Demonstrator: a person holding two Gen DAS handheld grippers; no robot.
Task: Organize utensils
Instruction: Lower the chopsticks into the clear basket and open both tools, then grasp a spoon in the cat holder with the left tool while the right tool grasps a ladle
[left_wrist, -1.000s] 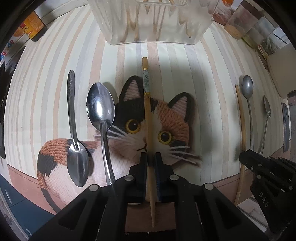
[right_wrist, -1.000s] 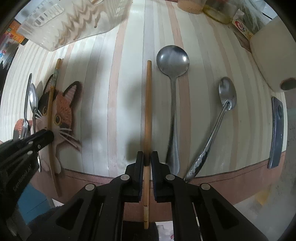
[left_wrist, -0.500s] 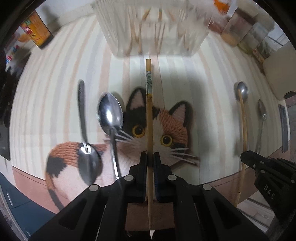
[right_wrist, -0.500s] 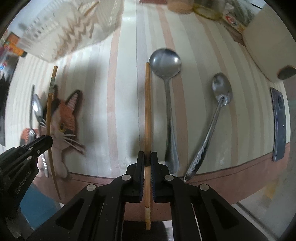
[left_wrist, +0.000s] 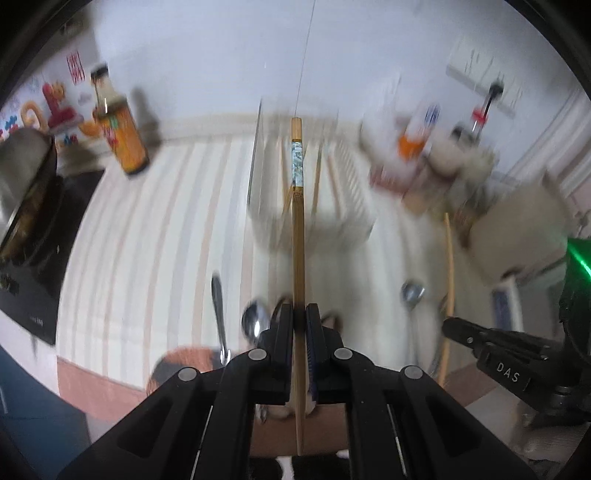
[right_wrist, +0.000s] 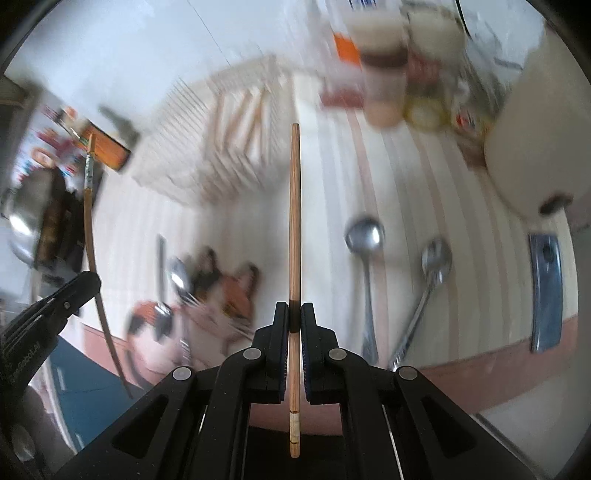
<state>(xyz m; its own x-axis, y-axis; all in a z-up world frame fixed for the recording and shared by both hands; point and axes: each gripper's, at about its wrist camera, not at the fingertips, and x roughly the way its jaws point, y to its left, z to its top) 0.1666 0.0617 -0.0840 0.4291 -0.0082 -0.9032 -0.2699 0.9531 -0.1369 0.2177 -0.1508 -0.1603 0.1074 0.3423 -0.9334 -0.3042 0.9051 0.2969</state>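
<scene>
A: What does the left gripper (left_wrist: 299, 317) hold?

B: Its black fingers (left_wrist: 282, 325) are closed tight on a wooden chopstick with a pearly blue-green band (left_wrist: 297, 236). The stick runs straight toward twelve o'clock, and its banded end lies in front of the clear plastic slatted utensil basket (left_wrist: 343, 206), which is blurred.

A: And the right gripper (right_wrist: 294, 317)?

B: Its fingers (right_wrist: 280, 328) are closed as well, on a plain brown wooden chopstick (right_wrist: 294, 221). That stick also points to twelve o'clock, and its pale-ringed end sticks out behind the pads toward six o'clock. Both sticks are off the striped cream and pink surface (left_wrist: 155, 229).

A: What lies on the surface?

B: In the right view, a round-bowled steel spoon (right_wrist: 364, 236) is at about two o'clock from the fingers, and a steel spoon with a patterned handle (right_wrist: 436, 258) is just beside it, further to three o'clock. A flat blue-grey bar (right_wrist: 545, 291) lies near the edge at three o'clock. At nine o'clock is the knitted calico cat-face mat (right_wrist: 229, 295), with two more steel spoons (right_wrist: 177, 277) at its left part; the blur does not let me say how they touch.

A: Anything else?

B: In the left view, a brown sauce bottle with an orange label (left_wrist: 122, 136) stands at ten o'clock, and blurred jars (left_wrist: 417, 147) stand at one o'clock. The right gripper shows at three o'clock with its stick.
</scene>
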